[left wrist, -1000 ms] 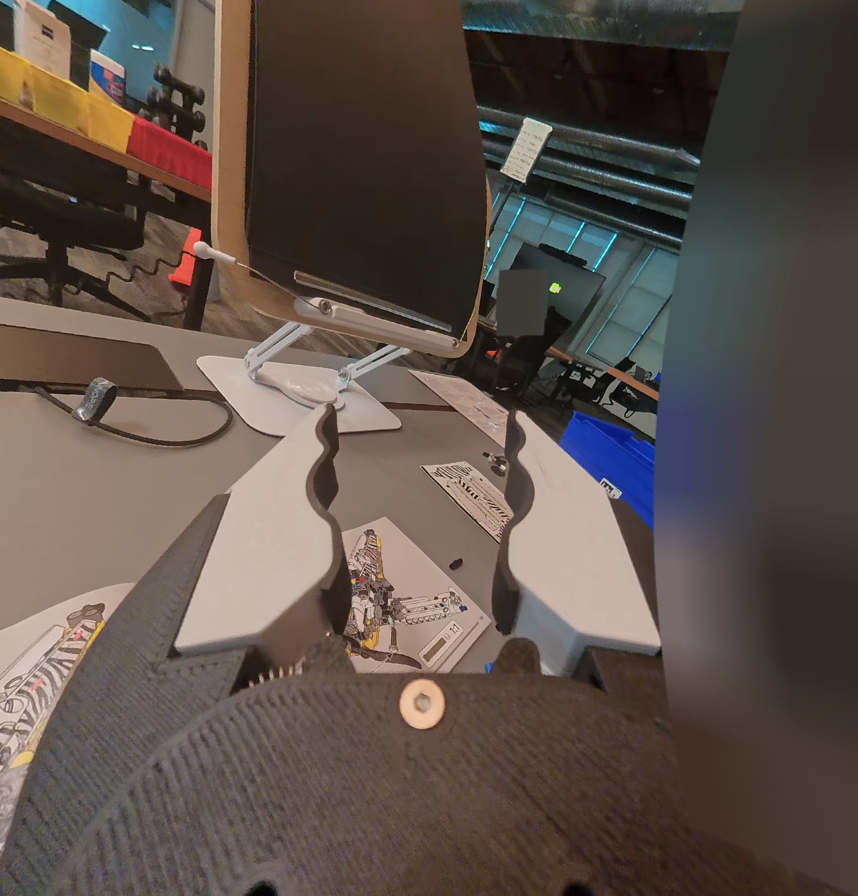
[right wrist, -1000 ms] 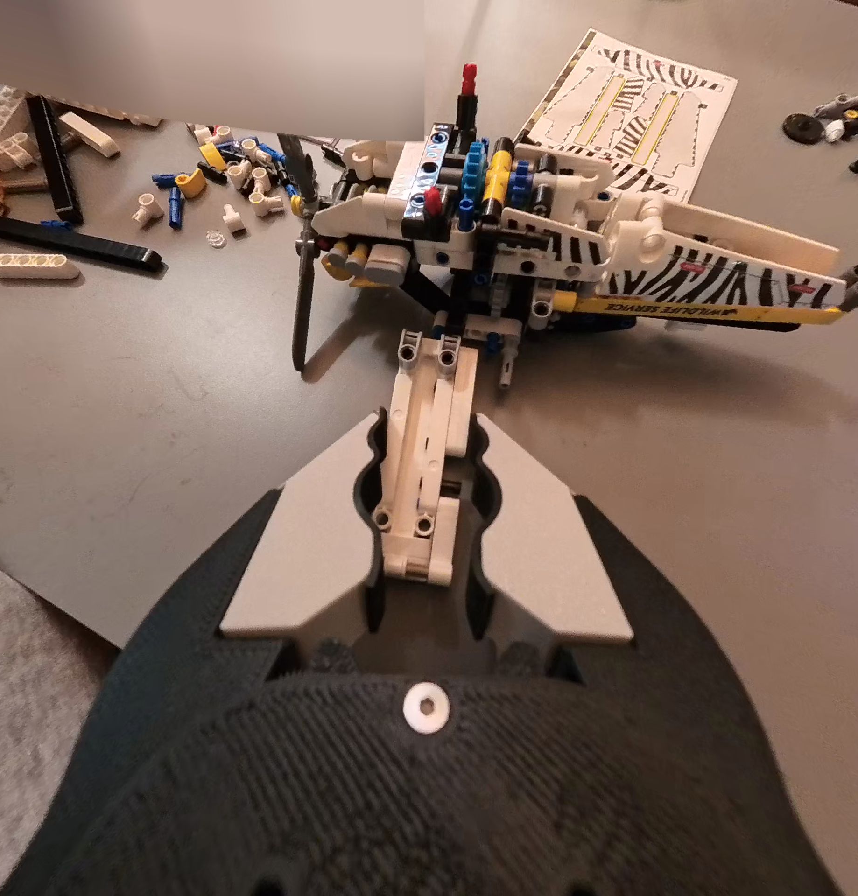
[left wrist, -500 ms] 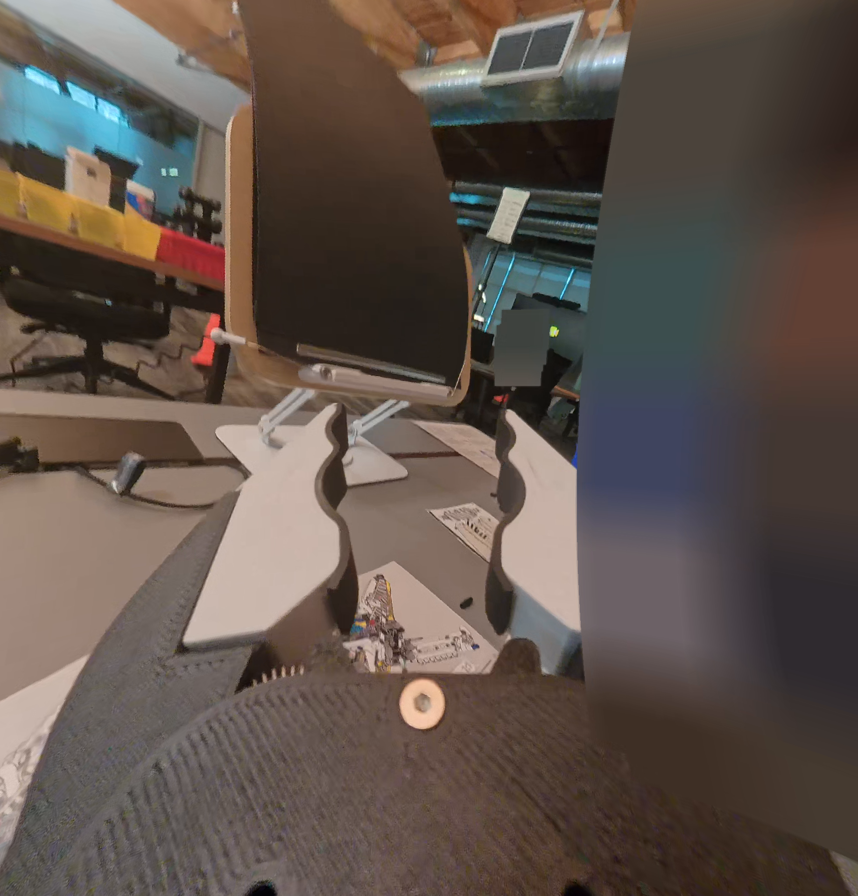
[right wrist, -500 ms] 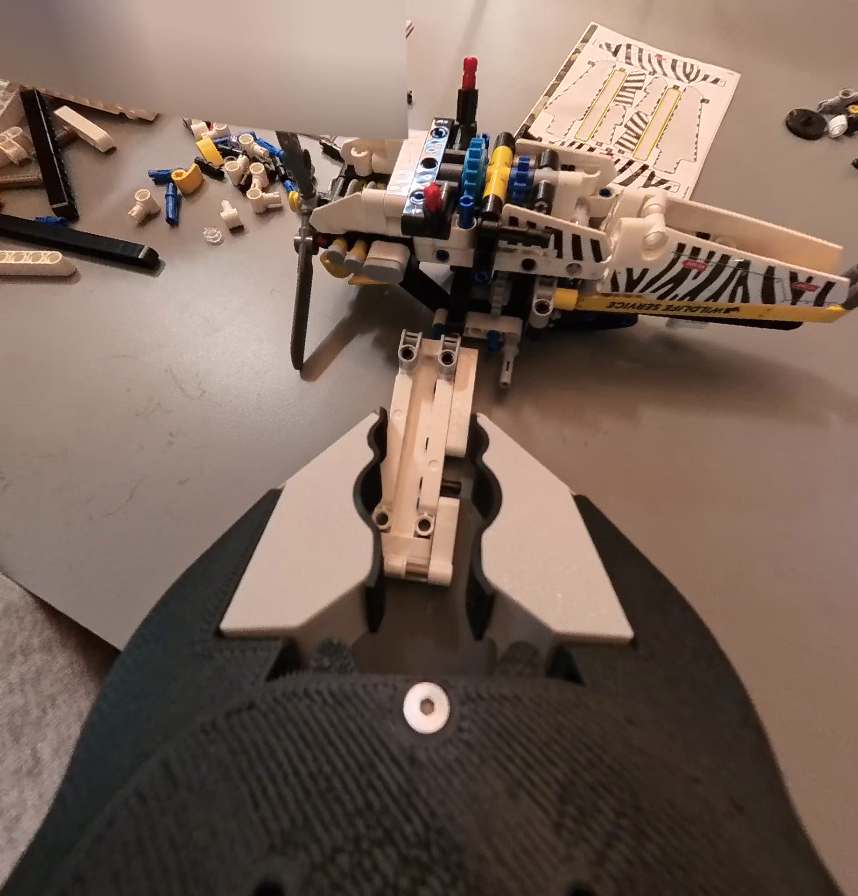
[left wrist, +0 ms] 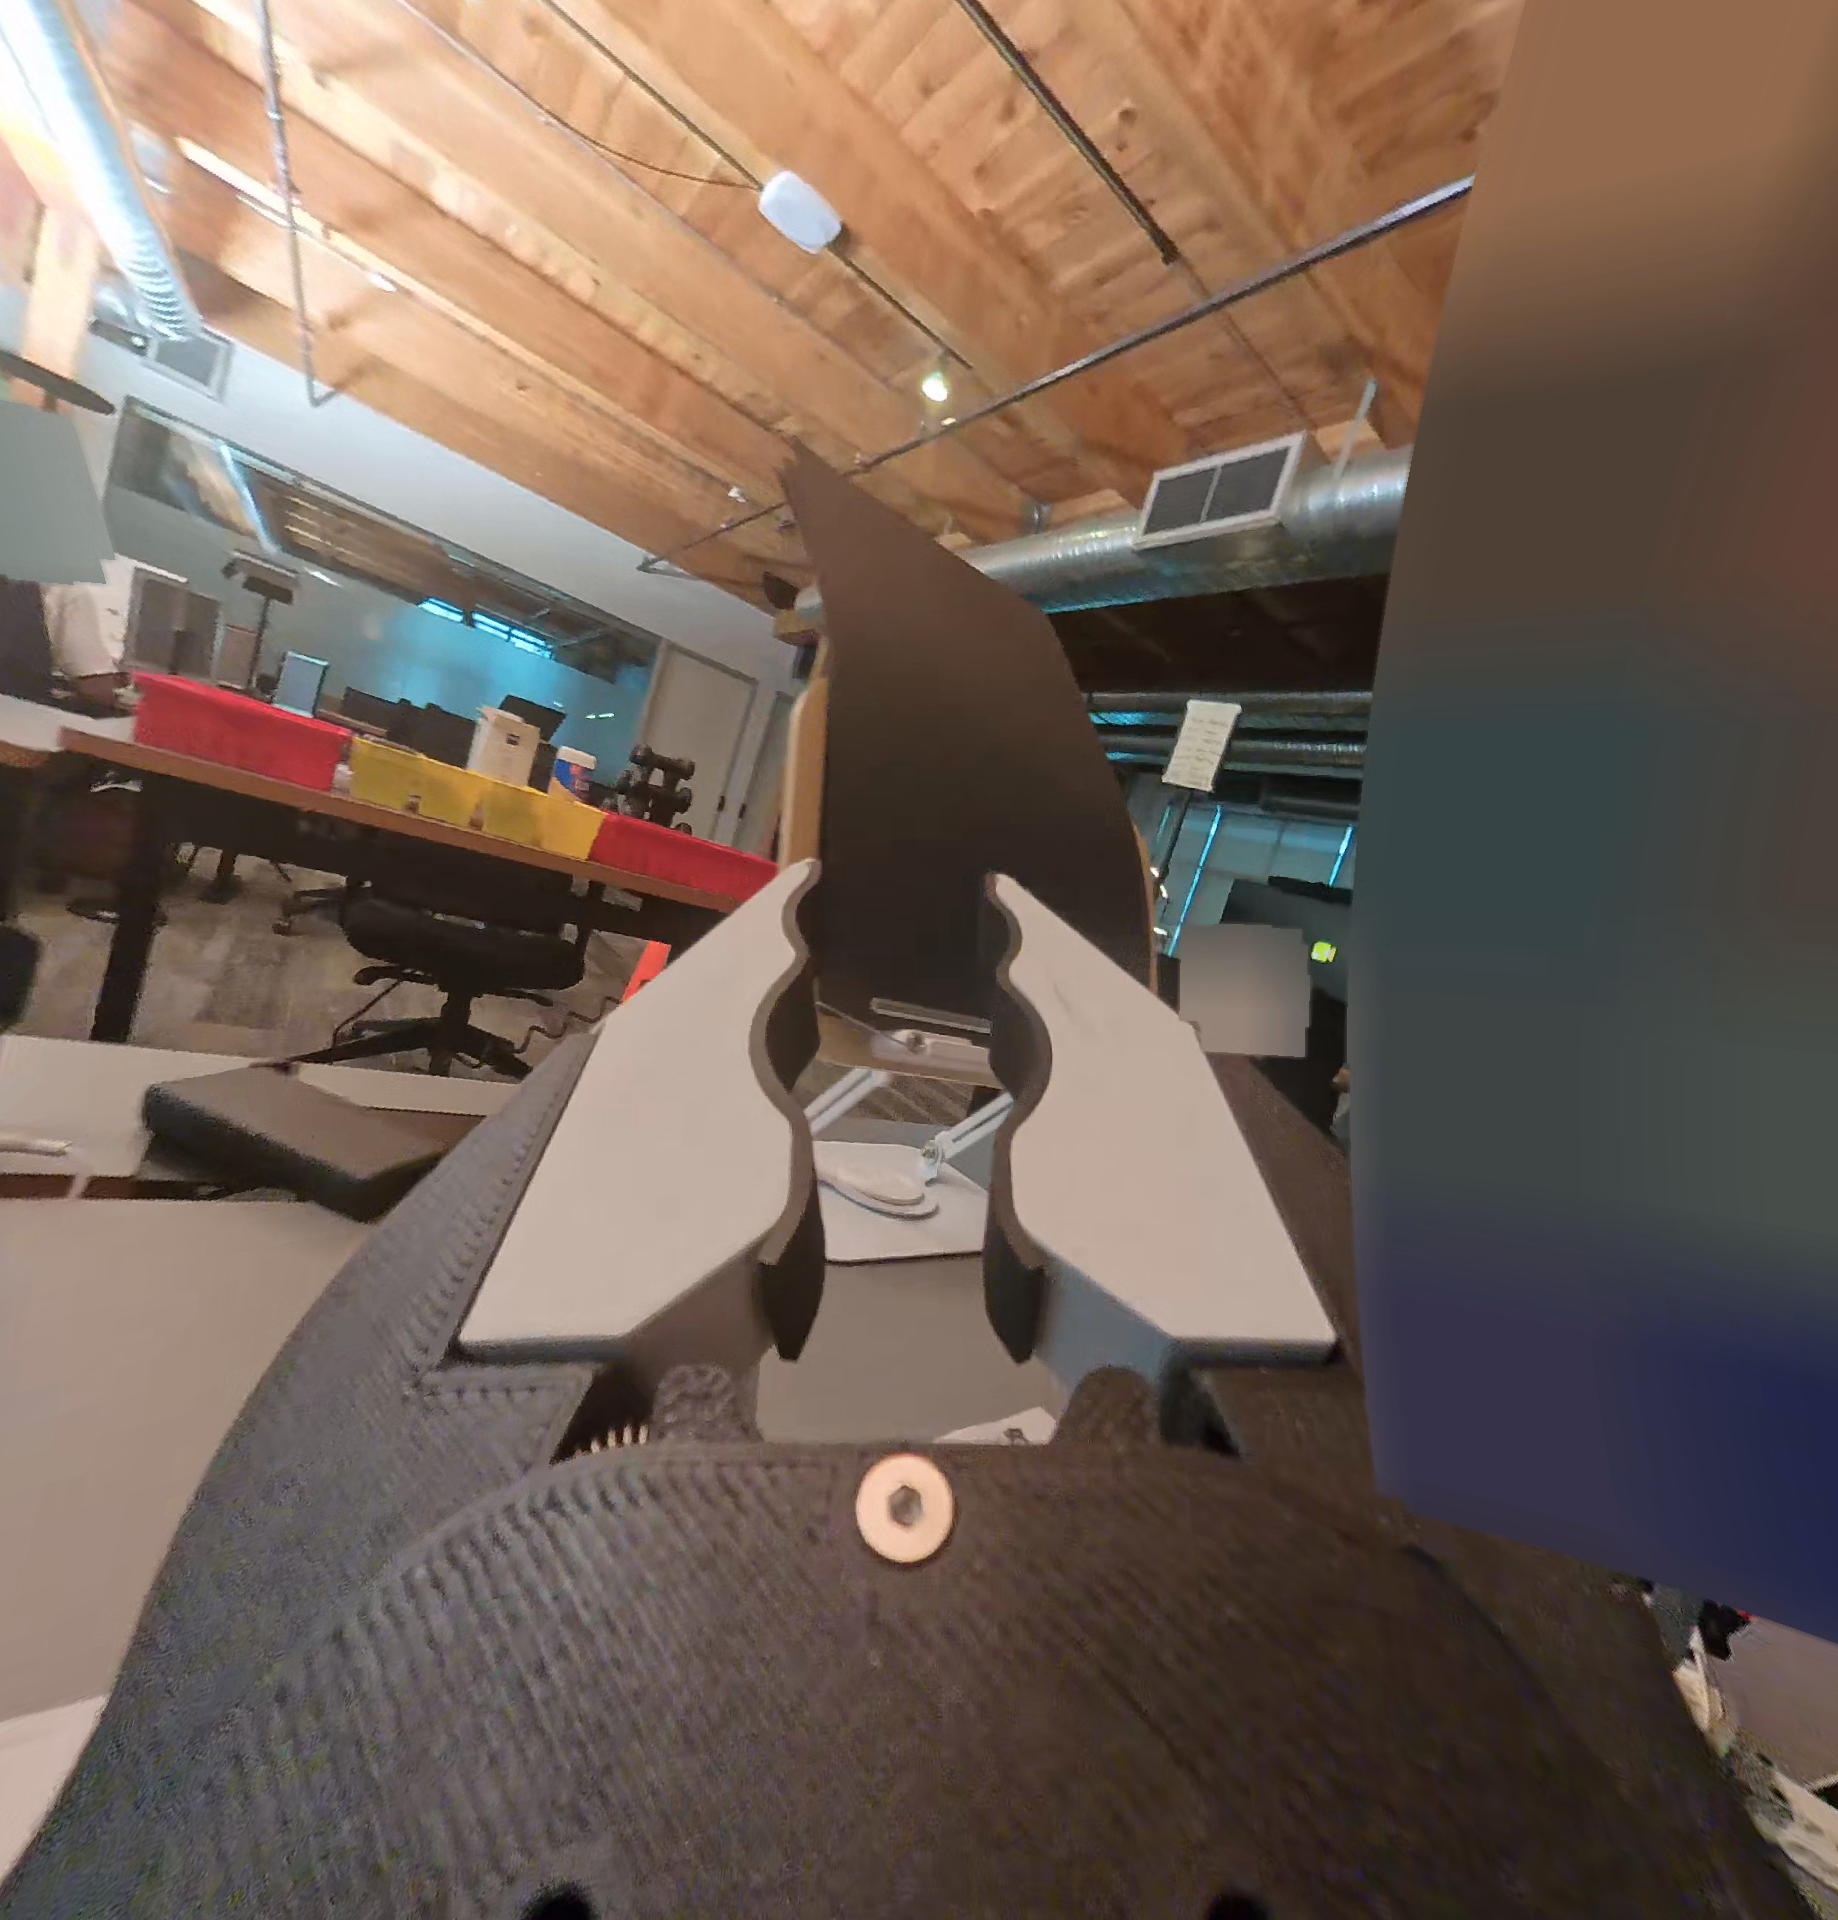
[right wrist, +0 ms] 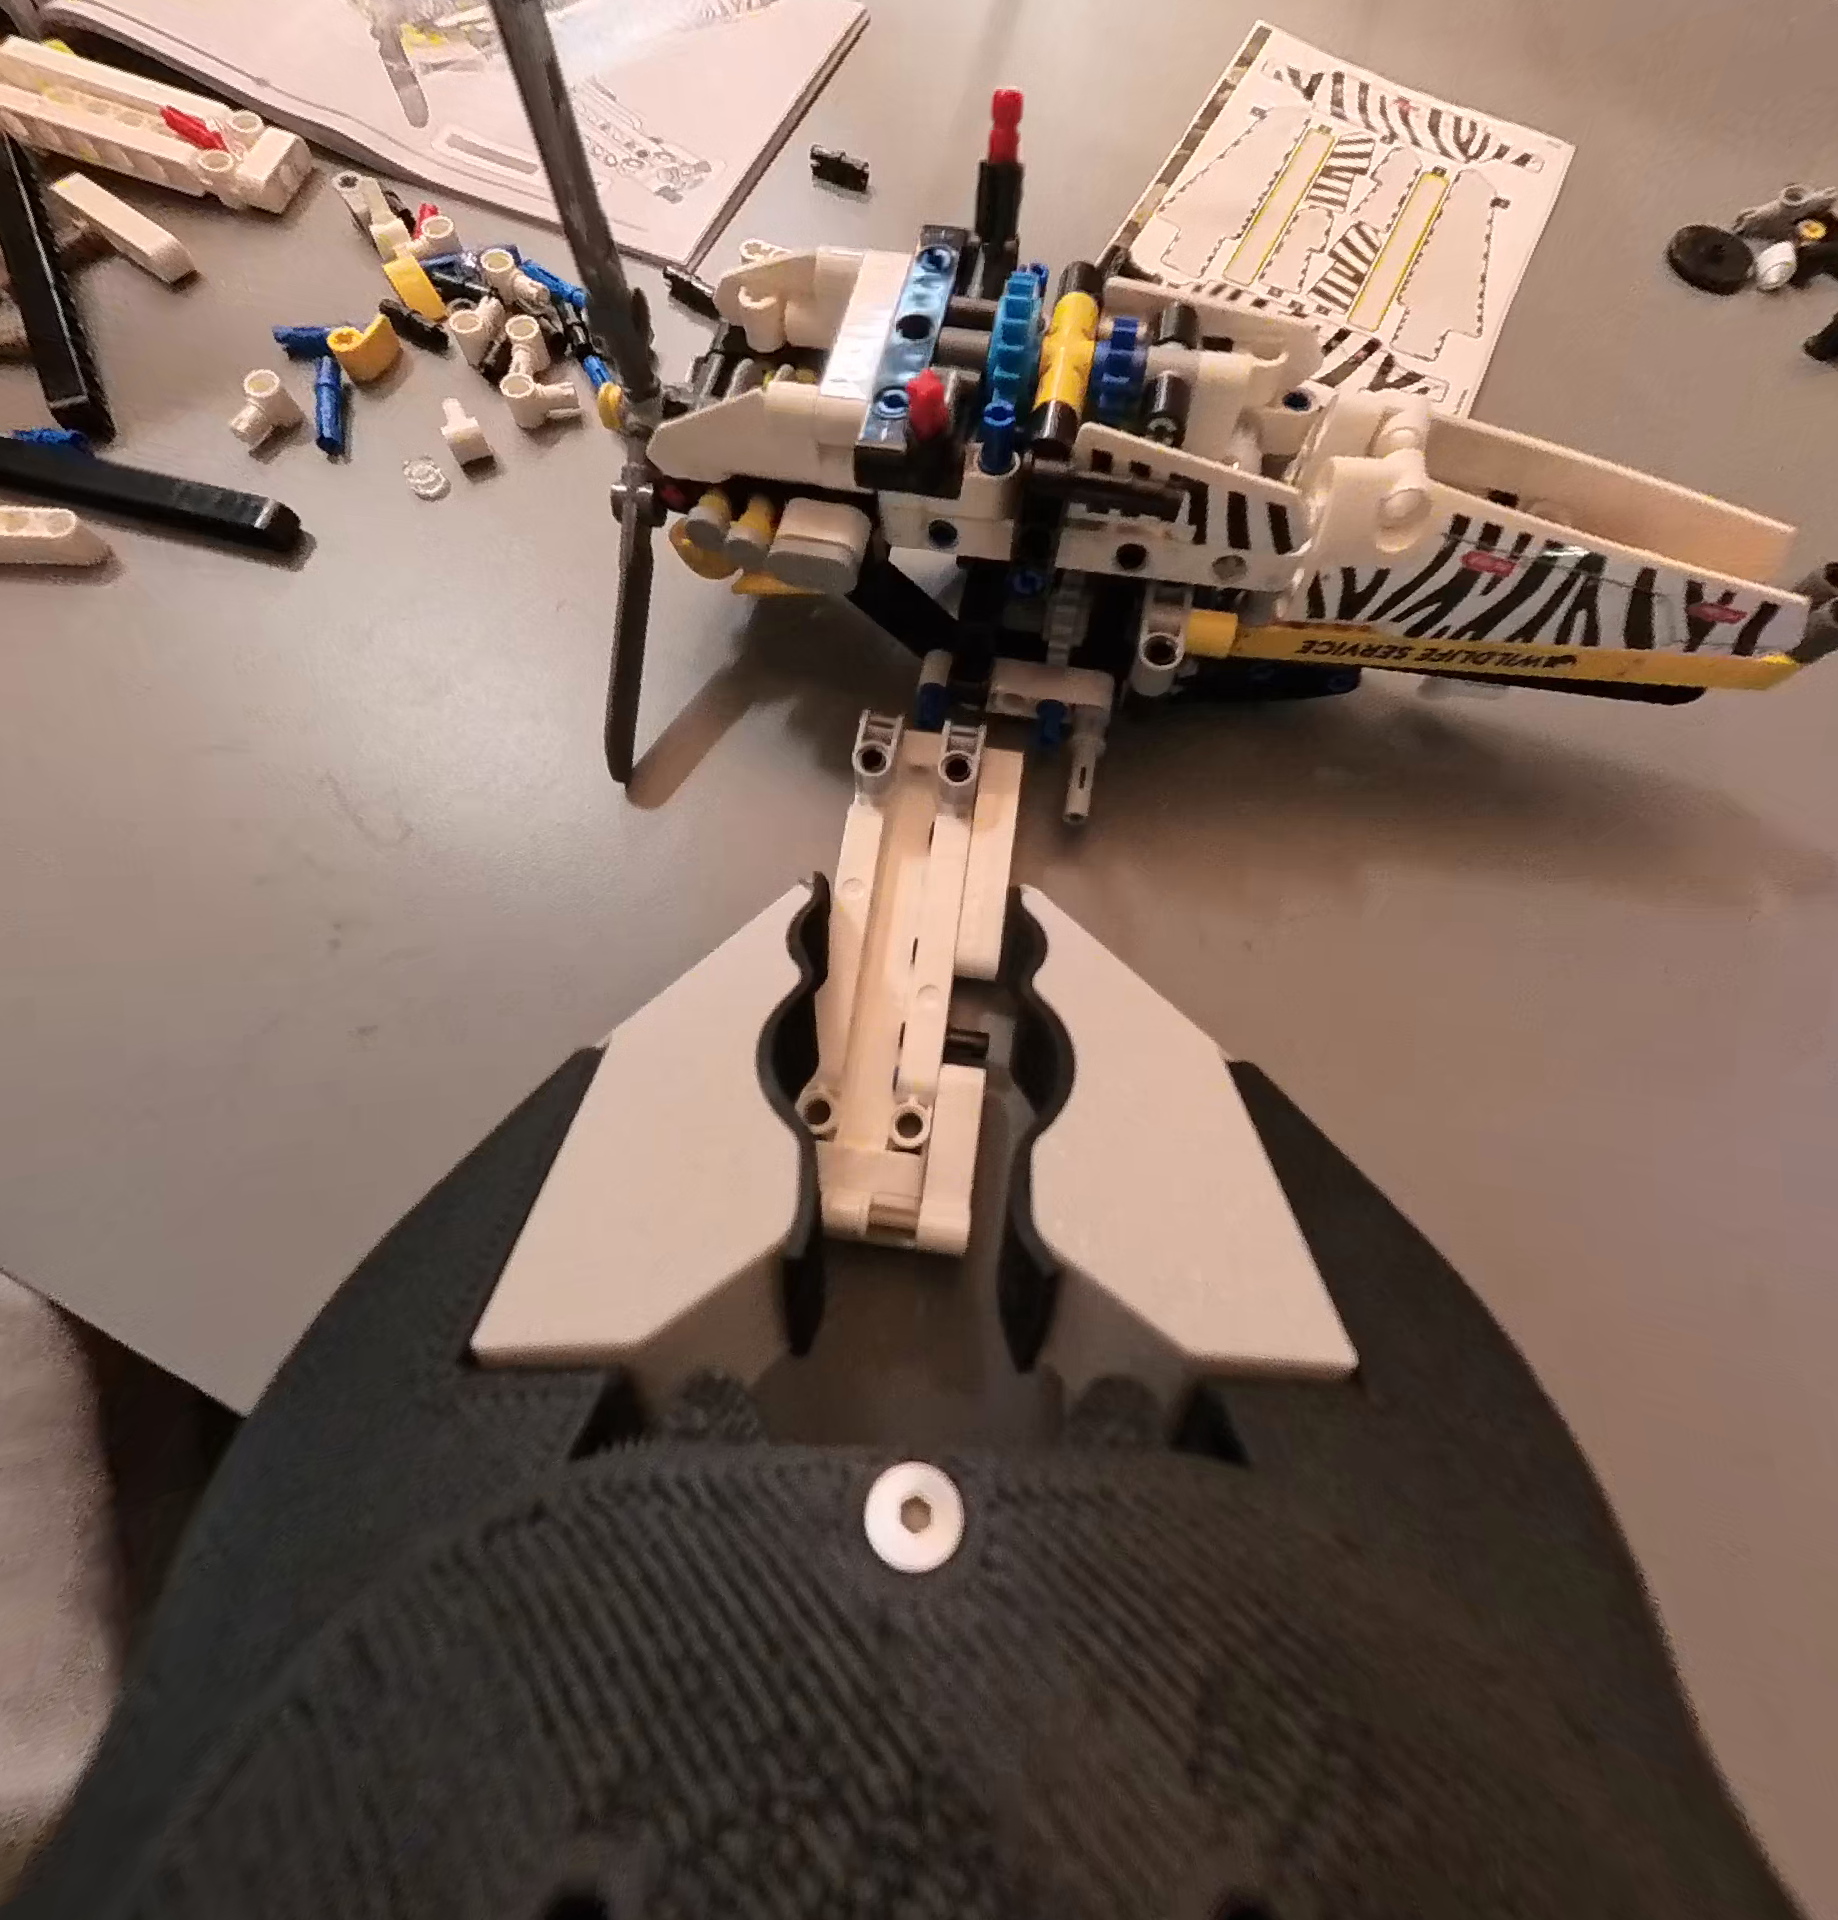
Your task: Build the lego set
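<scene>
In the right wrist view my right gripper (right wrist: 915,904) is shut on a white lego wing section (right wrist: 920,997) that points at the lego plane (right wrist: 1050,457). The plane has zebra-striped panels, a yellow strip and a grey propeller (right wrist: 624,436), and rests on the grey table (right wrist: 271,831). The wing's far end touches the plane's near side. In the left wrist view my left gripper (left wrist: 899,894) is open and empty, raised and tilted up toward the ceiling. A bit of the plane (left wrist: 1788,1808) shows at the lower right.
Loose lego pieces (right wrist: 427,343) and long black and white beams (right wrist: 125,499) lie at the left. An instruction booklet (right wrist: 603,114) and a zebra sticker sheet (right wrist: 1372,197) lie behind the plane. A dark tablet on a stand (left wrist: 946,790) stands ahead of my left gripper. The table's near-left edge (right wrist: 94,1320) is close.
My left gripper has tilted upward, from the table and booklet to the ceiling, staying open. My right gripper keeps its hold on the wing and has barely moved.
</scene>
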Demonstrator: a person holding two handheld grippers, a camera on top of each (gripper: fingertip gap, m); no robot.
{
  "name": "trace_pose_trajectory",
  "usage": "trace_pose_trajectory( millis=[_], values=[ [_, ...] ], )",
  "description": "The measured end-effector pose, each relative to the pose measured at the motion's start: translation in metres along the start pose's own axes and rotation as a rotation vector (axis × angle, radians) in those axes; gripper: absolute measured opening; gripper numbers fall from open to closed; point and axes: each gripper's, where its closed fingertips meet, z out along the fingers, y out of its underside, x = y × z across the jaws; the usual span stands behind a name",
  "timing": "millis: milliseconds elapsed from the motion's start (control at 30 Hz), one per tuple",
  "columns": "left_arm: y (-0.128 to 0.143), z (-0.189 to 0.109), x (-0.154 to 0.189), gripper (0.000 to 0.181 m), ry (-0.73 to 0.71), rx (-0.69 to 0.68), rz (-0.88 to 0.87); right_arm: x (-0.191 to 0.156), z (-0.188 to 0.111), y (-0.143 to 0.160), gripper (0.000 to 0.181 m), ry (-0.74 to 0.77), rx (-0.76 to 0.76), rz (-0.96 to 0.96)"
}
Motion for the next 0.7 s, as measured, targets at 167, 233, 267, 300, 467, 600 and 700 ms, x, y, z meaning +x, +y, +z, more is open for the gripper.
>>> trace_pose_trajectory(
  millis=[167,233,267,300,467,600,700],
  values=[
    [0.003,-0.014,-0.042,0.031,-0.055,-0.114,-0.095,0.001,0.0,0.0,0.032,0.043,0.001,-0.044],
    [0.003,-0.018,-0.048,0.032,-0.041,-0.132,-0.15,0.001,0.0,0.0,0.032,0.057,0.003,-0.06],
    [0.002,-0.019,-0.052,0.032,-0.044,-0.132,-0.176,0.001,0.0,0.0,0.032,0.061,0.004,-0.065],
    [0.001,-0.021,-0.054,0.033,-0.042,-0.131,-0.198,0.001,0.0,0.0,0.032,0.064,0.004,-0.068],
    [-0.004,-0.023,-0.054,0.034,-0.017,-0.123,-0.243,0.002,0.0,0.0,0.032,0.049,0.0,-0.043],
    [-0.005,-0.025,-0.055,0.034,-0.025,-0.137,-0.217,0.002,0.0,0.001,0.032,0.034,-0.004,-0.016],
    [-0.007,-0.026,-0.057,0.034,-0.029,-0.13,-0.225,0.003,0.001,0.001,0.032,0.028,-0.006,-0.006]
  ],
)
